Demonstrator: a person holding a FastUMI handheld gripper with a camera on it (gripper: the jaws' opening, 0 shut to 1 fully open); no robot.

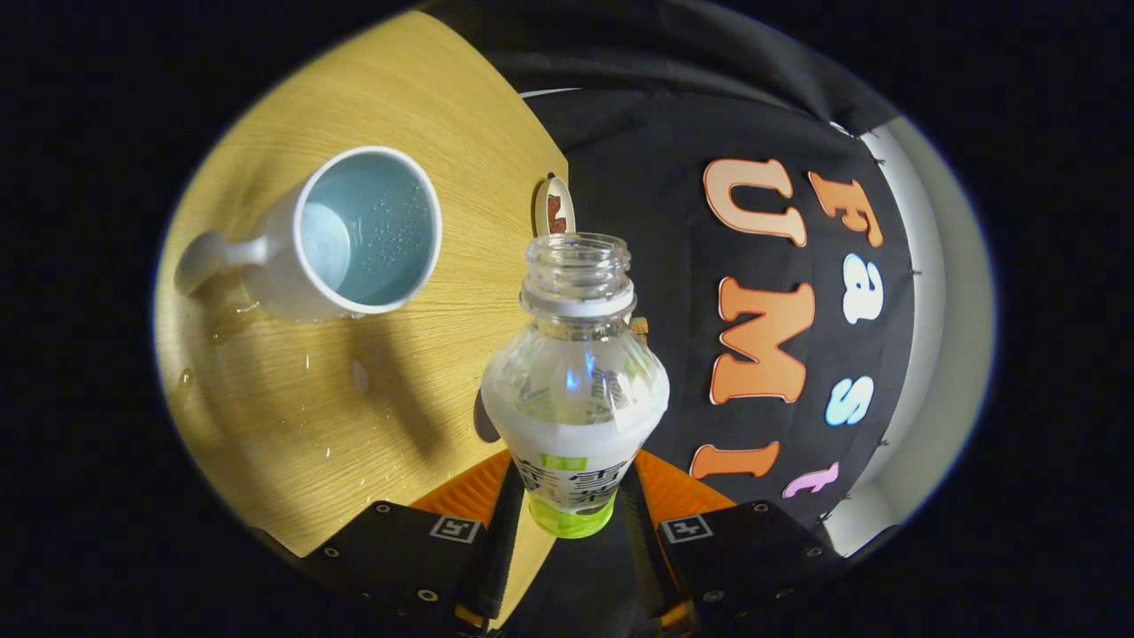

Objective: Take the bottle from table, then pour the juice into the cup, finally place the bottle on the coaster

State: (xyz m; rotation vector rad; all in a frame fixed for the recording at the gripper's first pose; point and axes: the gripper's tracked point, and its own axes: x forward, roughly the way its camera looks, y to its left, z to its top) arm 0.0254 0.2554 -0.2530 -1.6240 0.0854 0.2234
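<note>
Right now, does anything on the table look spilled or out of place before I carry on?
Yes. Liquid has spilled on the table: a puddle beside the base of the cup, near its handle, and stray droplets across the wood toward the gripper. The gripper is shut on the bottle, which is uncapped and still holds white liquid, so tilting risks more spill.

Warm, fairly bright light is falling on the worktop (425,115), while the booth wall behind is staying dim. The cup (354,235) is casting a long soft shadow across the wood towards the claw (571,514), whose fingers are clamped on the bottle (574,390). Small glints are shining on the bottle's clear shoulder and on droplets around the cup. Straight lines are bending strongly near the rim, and the outer ring is blurring slightly.
</note>
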